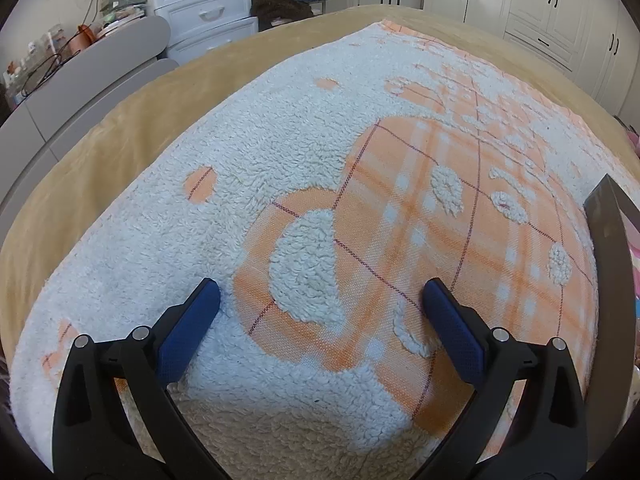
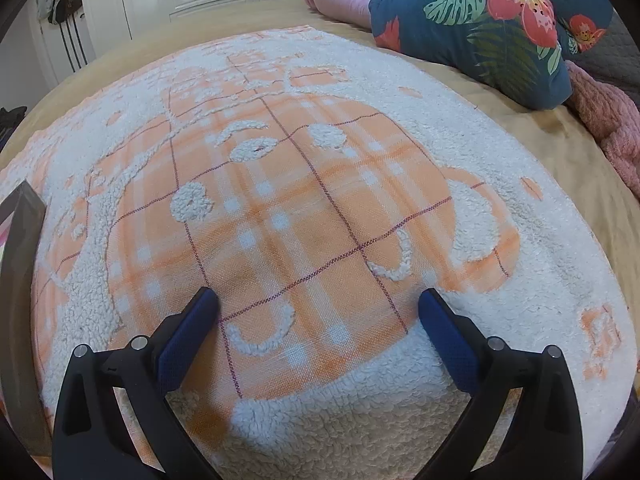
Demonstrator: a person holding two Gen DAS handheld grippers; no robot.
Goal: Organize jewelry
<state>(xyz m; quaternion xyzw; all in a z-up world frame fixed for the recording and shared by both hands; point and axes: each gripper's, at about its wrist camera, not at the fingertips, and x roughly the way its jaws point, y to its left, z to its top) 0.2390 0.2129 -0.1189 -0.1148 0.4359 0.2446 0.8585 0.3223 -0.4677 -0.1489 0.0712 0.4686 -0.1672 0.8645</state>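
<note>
No jewelry shows in either view. My left gripper [image 1: 322, 294] hangs open over a fluffy white and orange checked blanket [image 1: 280, 160], with nothing between its blue pads [image 1: 188, 332]. My right gripper [image 2: 318, 300] is open too, above the orange checked part of the same blanket [image 2: 304, 208], its blue pads [image 2: 448, 336] empty. A dark flat-edged object, perhaps a box or tray [image 1: 612, 280], juts in at the right edge of the left wrist view. The same dark box or tray [image 2: 22, 280] runs along the left edge of the right wrist view. Its inside is hidden.
The blanket lies on a tan bedspread [image 1: 120, 120]. A floral blue pillow [image 2: 492, 28] and pink bedding [image 2: 612, 128] lie at the far right. A white drawer unit [image 1: 204, 4], a grey headboard or chair [image 1: 80, 80] and white wardrobes [image 1: 560, 12] stand beyond the bed.
</note>
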